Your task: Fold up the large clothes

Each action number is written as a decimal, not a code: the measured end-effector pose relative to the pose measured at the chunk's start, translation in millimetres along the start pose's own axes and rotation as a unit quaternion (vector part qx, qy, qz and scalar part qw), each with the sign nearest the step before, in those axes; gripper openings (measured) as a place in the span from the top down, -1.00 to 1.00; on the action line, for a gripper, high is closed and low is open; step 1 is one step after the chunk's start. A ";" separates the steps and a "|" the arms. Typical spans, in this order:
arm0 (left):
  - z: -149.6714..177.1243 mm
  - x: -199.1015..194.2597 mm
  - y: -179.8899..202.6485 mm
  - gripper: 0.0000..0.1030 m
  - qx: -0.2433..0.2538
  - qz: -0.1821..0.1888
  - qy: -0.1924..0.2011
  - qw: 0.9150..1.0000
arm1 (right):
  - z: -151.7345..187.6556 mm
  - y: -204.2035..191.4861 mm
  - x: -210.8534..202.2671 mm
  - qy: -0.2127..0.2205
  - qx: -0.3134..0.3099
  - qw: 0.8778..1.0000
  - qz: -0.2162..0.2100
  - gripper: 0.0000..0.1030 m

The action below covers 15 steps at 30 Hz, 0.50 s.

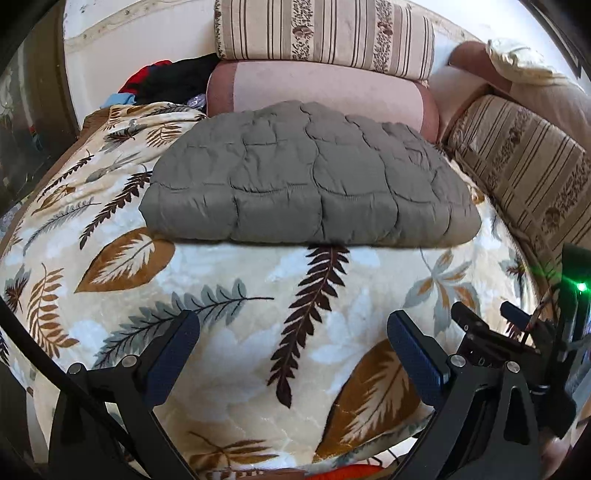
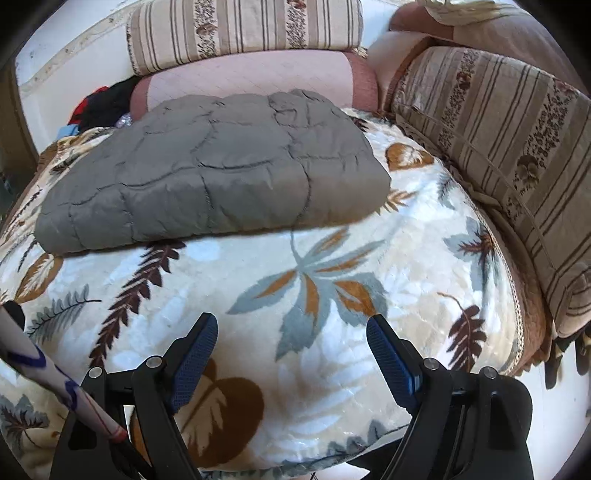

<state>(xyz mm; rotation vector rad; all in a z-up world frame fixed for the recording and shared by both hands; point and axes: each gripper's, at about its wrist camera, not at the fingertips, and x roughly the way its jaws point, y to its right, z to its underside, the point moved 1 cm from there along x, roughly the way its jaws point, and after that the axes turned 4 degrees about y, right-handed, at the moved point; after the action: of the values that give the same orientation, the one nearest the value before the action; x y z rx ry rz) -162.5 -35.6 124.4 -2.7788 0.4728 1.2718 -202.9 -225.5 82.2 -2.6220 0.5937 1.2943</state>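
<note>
Grey quilted garment (image 1: 306, 177) folded (neatly) on leaf-print blanket (image 1: 236, 280), left gripper (image 1: 293, 332) and right gripper (image 2: 291, 334) released

Quilted garment (image 1: 310, 177): plain grey. Blanket (image 1: 236, 273): cream, brown, rust and grey-blue leaf print. Cushions (image 1: 325, 33): beige, brown stripes, floral bands. Bolster (image 1: 314, 88): pink.

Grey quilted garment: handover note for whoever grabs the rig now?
Left gripper: open, empty, above the leaf-print blanket.
Right gripper: open, empty, above the same blanket.
Grey quilted garment: lies as a folded, compact bundle on the blanket, ahead of both grippers, touching neither; pink bolster behind it.
Done: it looks folded.
Left: perhaps one more fold or tidying; clothes pile at the back left appears unfolded.
</note>
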 end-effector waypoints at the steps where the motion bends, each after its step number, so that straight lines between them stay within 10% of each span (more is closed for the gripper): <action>1: 0.8 0.9 0.5 -0.96 0.003 -0.005 0.002 1.000 | 0.5 1.0 1.1 -0.003 0.002 1.000 0.004 -0.68; 15: 5.7 13.7 -8.1 -0.96 -0.006 -0.035 -0.027 0.999 | 4.3 3.0 11.9 -0.024 0.006 1.000 0.018 -0.69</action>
<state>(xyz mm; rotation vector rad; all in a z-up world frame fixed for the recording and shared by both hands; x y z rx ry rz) -155.9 -30.4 109.8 -2.7360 0.3630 1.3362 -200.7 -230.2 70.4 -2.5743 0.6411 1.3546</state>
